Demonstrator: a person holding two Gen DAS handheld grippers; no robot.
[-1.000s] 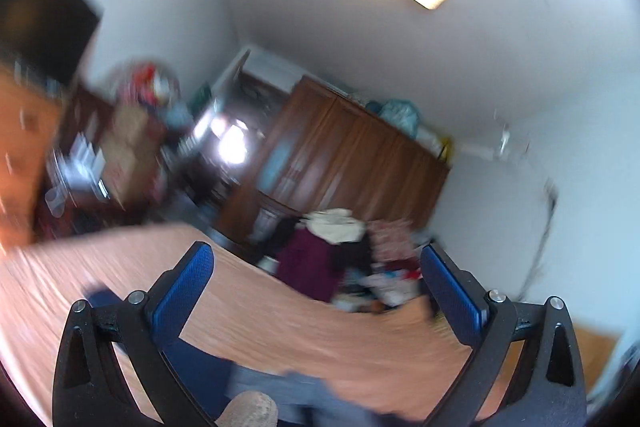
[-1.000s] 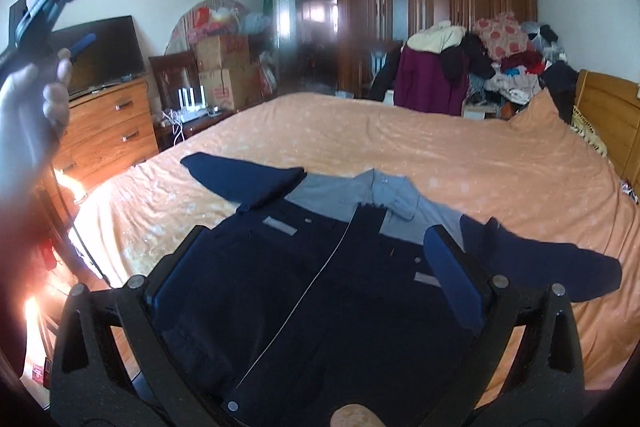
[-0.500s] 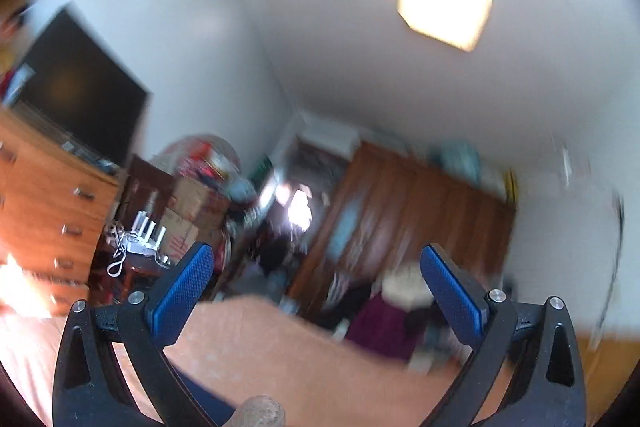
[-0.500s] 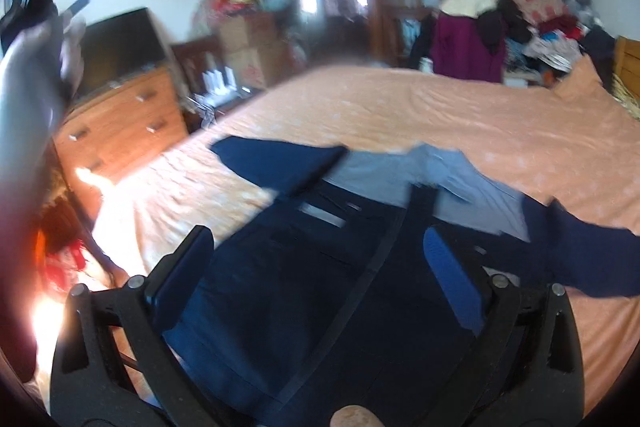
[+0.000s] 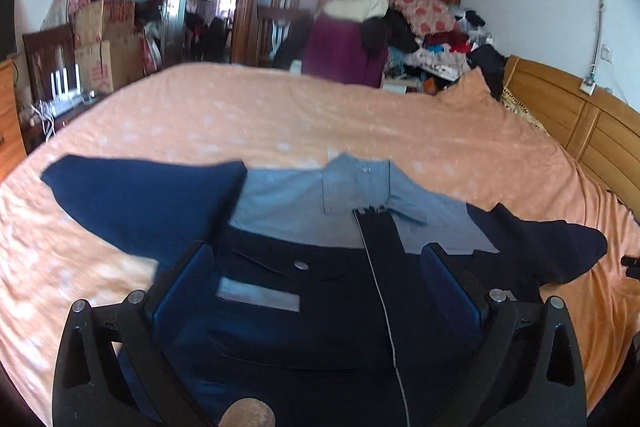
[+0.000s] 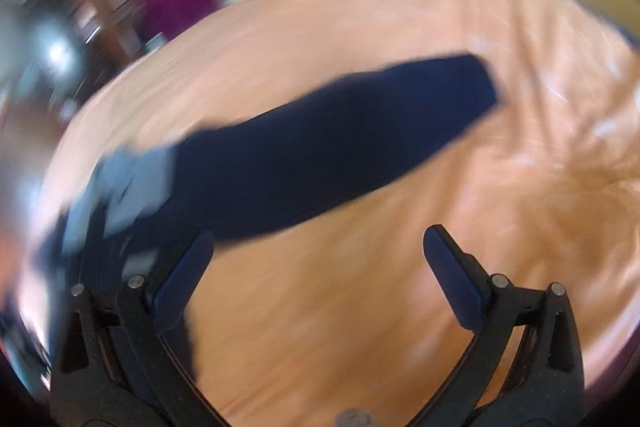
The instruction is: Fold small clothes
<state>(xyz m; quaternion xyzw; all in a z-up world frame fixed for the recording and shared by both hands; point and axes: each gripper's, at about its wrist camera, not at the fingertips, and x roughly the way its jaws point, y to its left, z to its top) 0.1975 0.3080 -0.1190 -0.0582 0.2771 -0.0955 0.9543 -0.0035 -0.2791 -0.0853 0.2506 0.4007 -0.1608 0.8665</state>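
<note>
my left gripper [image 5: 316,279] is spread wide with nothing between its blue pads, hanging over the chest of the dark jacket [image 5: 320,307]. my right gripper [image 6: 318,267] is just as wide and empty, and its view is badly smeared, so i read it as swinging fast toward the jacket's right sleeve [image 6: 332,143]. the jacket lies front up and zipped on the orange bedspread [image 5: 280,115], pale blue collar [image 5: 356,183] pointing to the far side, both sleeves thrown out sideways, the left sleeve [image 5: 140,195] flat to the other side.

what worries me: with the right view this blurred, i could close short of the sleeve and pinch only bedspread, or catch both together and drag the cover up with the fold. the sleeve cloth looks limp, so a grab near the cuff alone would probably let the middle sag and crease. and if i pull before the left gripper pins the body, the whole jacket may slide and skew.
</note>
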